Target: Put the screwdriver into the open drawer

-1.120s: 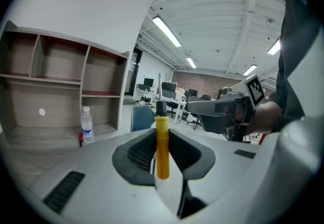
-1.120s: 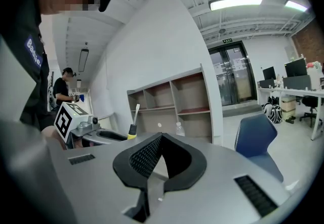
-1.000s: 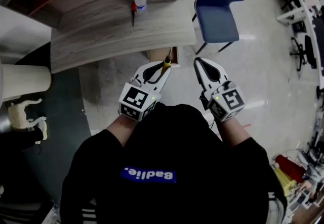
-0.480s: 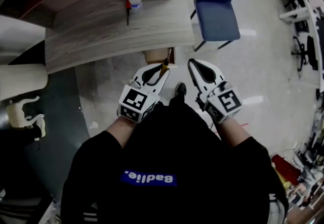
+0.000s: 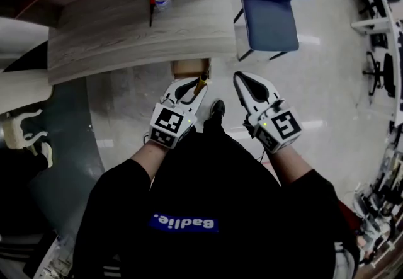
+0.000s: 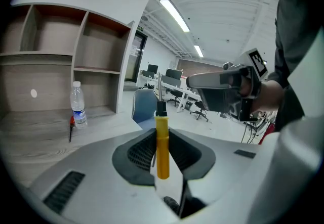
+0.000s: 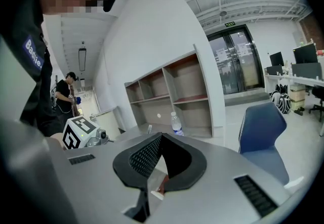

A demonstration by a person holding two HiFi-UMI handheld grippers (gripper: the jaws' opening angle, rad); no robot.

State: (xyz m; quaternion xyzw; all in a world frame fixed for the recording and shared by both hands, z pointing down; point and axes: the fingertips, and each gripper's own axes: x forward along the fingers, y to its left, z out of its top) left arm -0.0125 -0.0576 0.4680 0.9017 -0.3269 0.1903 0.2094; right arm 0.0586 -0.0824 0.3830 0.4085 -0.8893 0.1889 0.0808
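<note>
Left tool [image 6: 162,133] clamps the yellow screwdriver [image 6: 162,153] — open drawer [image 5: 188,69] near.

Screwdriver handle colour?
Yellow, with a black collar, on the screwdriver; shows best in the left gripper view.

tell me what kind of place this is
Most likely an open-plan office or lab: a wooden desk with open shelving, a blue chair, and rows of workstations with monitors under strip ceiling lights.
</note>
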